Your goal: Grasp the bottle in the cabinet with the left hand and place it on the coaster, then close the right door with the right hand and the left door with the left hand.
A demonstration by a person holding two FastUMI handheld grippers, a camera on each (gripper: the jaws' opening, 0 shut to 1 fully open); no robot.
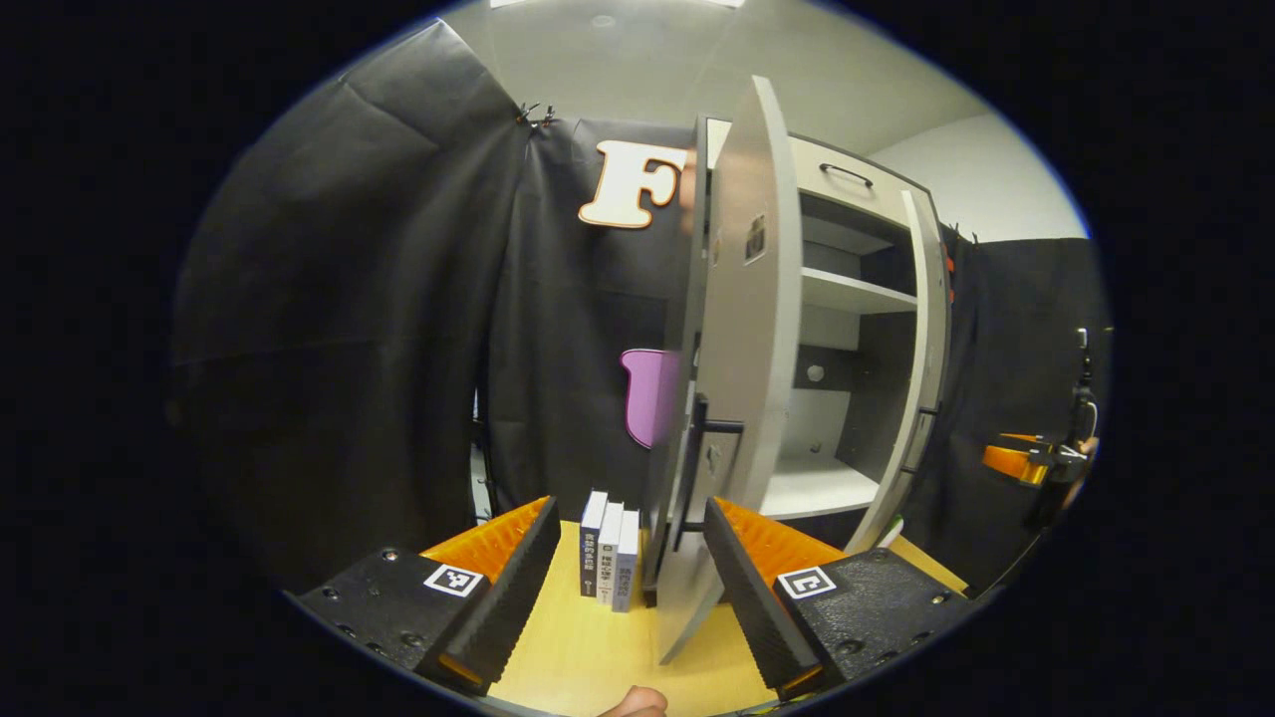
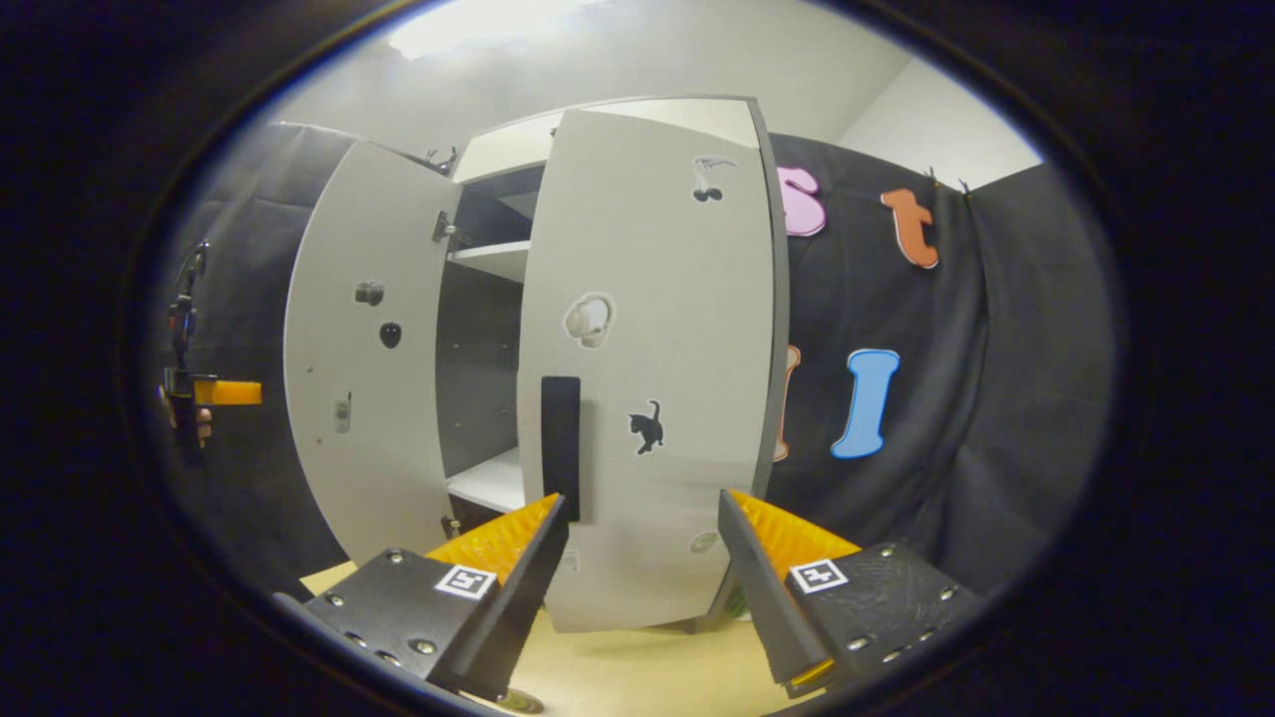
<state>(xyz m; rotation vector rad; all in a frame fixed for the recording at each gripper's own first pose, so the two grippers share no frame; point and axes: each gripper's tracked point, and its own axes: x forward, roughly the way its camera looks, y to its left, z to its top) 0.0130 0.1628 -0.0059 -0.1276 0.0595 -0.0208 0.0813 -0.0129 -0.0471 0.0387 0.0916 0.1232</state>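
In the left gripper view, the left gripper (image 1: 630, 583) was seen with its fingers spread wide and nothing between them, held low over the wooden desk (image 1: 588, 657). Straight ahead of it stood the cabinet (image 1: 857, 299), with its left door (image 1: 737, 378) swung out edge-on toward the camera; the dark handle (image 1: 697, 468) on that door lay just above the gap between the fingers. Inside the cabinet, pale shelves (image 1: 857, 291) were visible behind the open door. Three books (image 1: 610, 558) stood upright on the desk just left of the door's lower edge. At the far right of the same view, the other gripper (image 1: 1026, 460) was seen well apart from the cabinet, held by a hand.

In the right gripper view, the right gripper (image 2: 642, 588) was also spread open and gripped nothing. Directly in front of it was the right door (image 2: 647, 368), nearly shut, with a dark handle (image 2: 560, 446) near its left edge and small stickers on its face, among them a black cat (image 2: 647, 428). The left door (image 2: 364, 358) stood wide open beside it, and a dark strip of the cabinet's interior showed between the two doors. The left gripper (image 2: 214, 393) was seen far off at the left edge.

The bottle could not be made out clearly in either view; a small green shape (image 2: 737, 602) showed at the foot of the right door, too hidden to identify.
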